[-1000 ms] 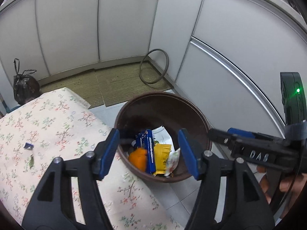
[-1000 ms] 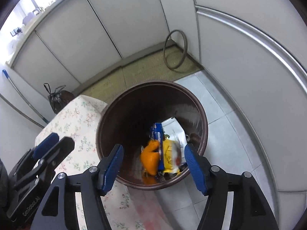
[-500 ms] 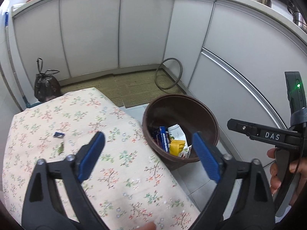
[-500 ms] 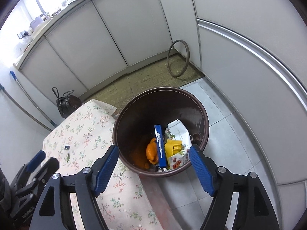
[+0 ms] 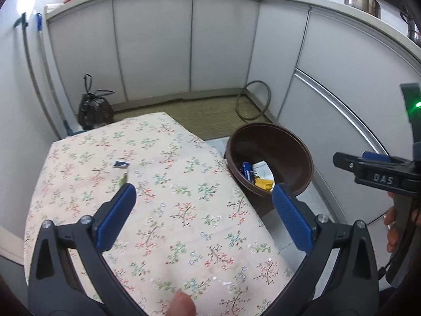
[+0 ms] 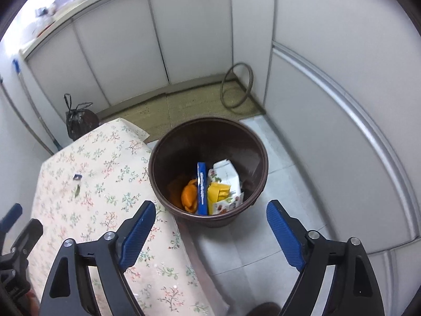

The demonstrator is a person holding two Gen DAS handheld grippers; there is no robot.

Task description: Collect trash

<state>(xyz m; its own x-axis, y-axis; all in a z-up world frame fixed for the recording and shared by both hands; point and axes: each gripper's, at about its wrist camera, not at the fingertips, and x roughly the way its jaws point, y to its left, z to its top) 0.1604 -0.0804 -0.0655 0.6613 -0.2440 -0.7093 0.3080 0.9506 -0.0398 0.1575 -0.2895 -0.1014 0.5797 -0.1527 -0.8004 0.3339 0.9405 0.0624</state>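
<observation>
Left gripper (image 5: pixel 204 205): two blue-padded fingers (image 5: pixel 115 217) spread wide and opening, nothing between them, hanging over the table (image 5: pixel 163 184) with its floral cloth. Right gripper (image 6: pixel 210 226): two fingers (image 6: pixel 136 231) also wide apart and opening, nothing between them; one pad sits over the table edge, the other over the tiled floor (image 6: pixel 263 237), the bin just beyond.

On the cloth, two small scraps left: one dark blue wrapper bit (image 5: pixel 121 163) and, near it but not touching, one small green scrap (image 5: pixel 124 177). Both lie well apart from the bin, toward the table's middle.

One brown round bin (image 6: pixel 168 142) stands on the floor right against the table's side. Trash inside, about four pieces visible: one orange peel-like lump (image 6: pixel 189 197), one blue flat box (image 6: pixel 201 187) standing on edge, one yellow packet (image 6: pixel 218 192), one white printed carton (image 6: pixel 226 173). They lean together at the bottom.

Further out: one tied black rubbish bag (image 5: pixel 93 110) on the floor by the wall, one dark ring (image 5: pixel 252 100) leaning upright on a cabinet (image 5: pixel 152 47), one woven mat (image 5: pixel 210 113). The hand (image 5: pixel 394 226) on the right gripper shows at the left camera's edge.
</observation>
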